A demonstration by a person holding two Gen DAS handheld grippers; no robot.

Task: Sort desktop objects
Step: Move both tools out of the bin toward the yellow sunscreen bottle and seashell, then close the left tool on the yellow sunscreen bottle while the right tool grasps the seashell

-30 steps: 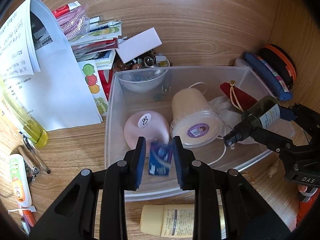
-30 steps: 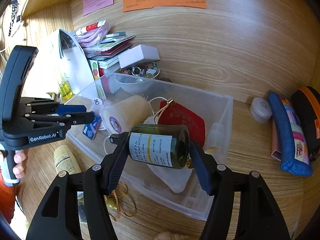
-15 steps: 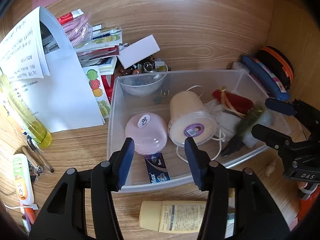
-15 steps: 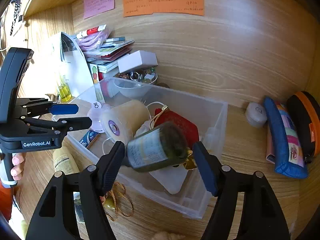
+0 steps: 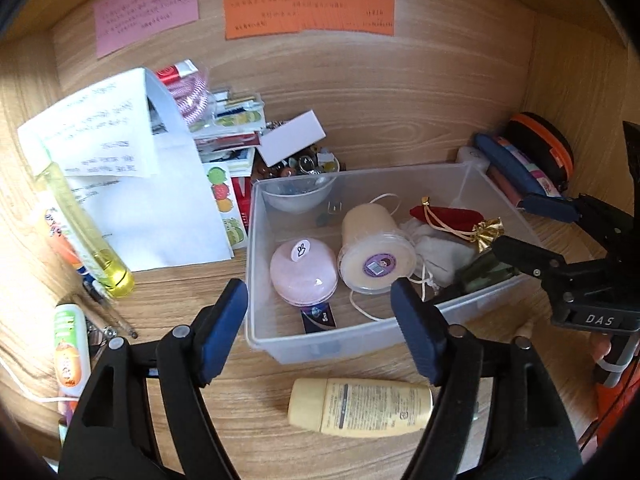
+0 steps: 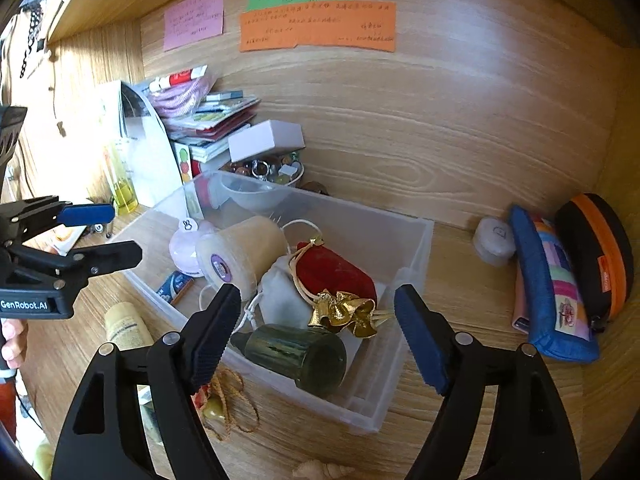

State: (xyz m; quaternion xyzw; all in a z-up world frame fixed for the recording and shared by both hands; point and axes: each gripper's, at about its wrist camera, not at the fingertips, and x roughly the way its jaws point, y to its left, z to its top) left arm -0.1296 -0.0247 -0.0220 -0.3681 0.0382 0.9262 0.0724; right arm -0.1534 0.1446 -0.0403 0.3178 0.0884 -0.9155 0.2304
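Observation:
A clear plastic bin (image 5: 360, 346) (image 6: 416, 240) stands on the wooden desk. It holds a pink round case (image 5: 303, 272), a cream tub (image 5: 374, 240), a red pouch (image 6: 336, 272), a gold bow (image 6: 346, 314), a small blue packet (image 5: 318, 318) and a dark green bottle (image 6: 296, 354) lying on its side. My left gripper (image 5: 320, 328) is open and empty at the bin's near wall. My right gripper (image 6: 318, 328) is open and empty above the green bottle. A cream tube (image 5: 360, 406) lies on the desk before the bin.
White papers (image 5: 132, 184), a yellow bottle (image 5: 84, 232) and pens lie left of the bin. A stack of packets, a white box (image 6: 266, 140) and a bowl of beads stand behind it. Blue (image 6: 548, 284) and black-orange (image 6: 600, 252) cases lie at the right.
My left gripper opened and let the blue packet drop into the bin. My right gripper opened and let the green bottle fall into the bin. Both grippers have drawn back.

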